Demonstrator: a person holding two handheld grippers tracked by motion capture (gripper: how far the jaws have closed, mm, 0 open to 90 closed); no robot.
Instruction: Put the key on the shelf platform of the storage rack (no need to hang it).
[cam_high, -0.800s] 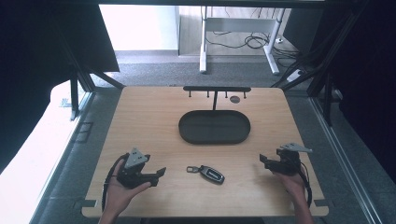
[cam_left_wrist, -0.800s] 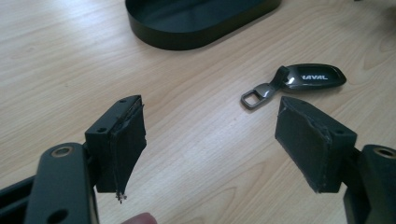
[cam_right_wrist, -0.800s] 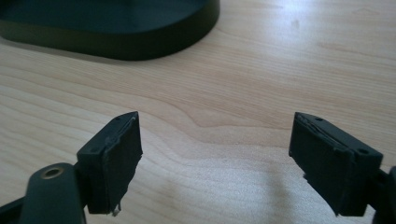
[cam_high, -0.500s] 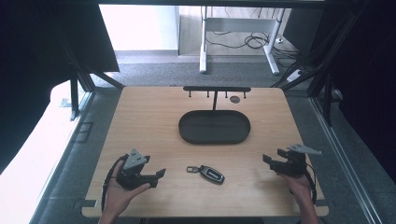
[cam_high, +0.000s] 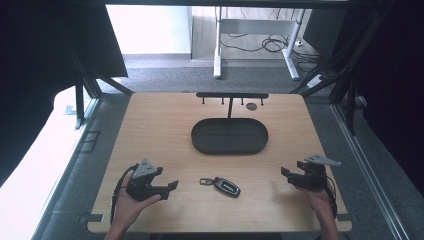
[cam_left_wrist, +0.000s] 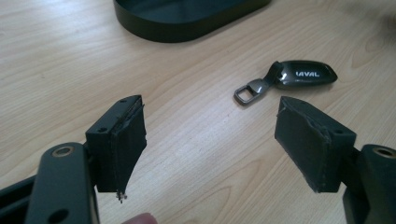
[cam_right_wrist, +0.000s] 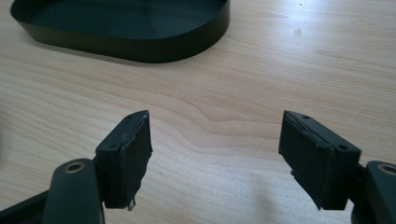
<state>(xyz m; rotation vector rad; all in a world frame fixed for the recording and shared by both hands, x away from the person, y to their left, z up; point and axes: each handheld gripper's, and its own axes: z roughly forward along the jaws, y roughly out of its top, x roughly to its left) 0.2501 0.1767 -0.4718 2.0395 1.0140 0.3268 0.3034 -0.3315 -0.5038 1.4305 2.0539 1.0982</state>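
i see a car key (cam_high: 226, 186) lying flat on the wooden table (cam_high: 160, 130), near the front edge, between my two grippers and touched by neither. in the left gripper view the key (cam_left_wrist: 299, 76) is a dark glossy fob with white letters reading "aval"; the first letter is partly cut off by the metal loop end, so i can't read the full word. a small silver ring (cam_left_wrist: 246, 92) sticks out of the fob on the side toward the left gripper.

left gripper (cam_high: 172, 186) sits low at the front left of the table, held in a hand (cam_high: 127, 205), jaws spread wide with nothing between them, pointing at the key, which lies just ahead and slightly off to one side. the worn black pads (cam_left_wrist: 128, 140) show frayed edges.

right gripper (cam_high: 284, 173) sits at the front right, well apart from the key, jaws wide apart too, nothing between them, bare wood under them (cam_right_wrist: 215, 154).

a black oval tray (cam_high: 230, 136) sits mid table, behind the key. behind it stands a black rack (cam_high: 231, 95) with small hooks. no writing readable on the tray or rack.
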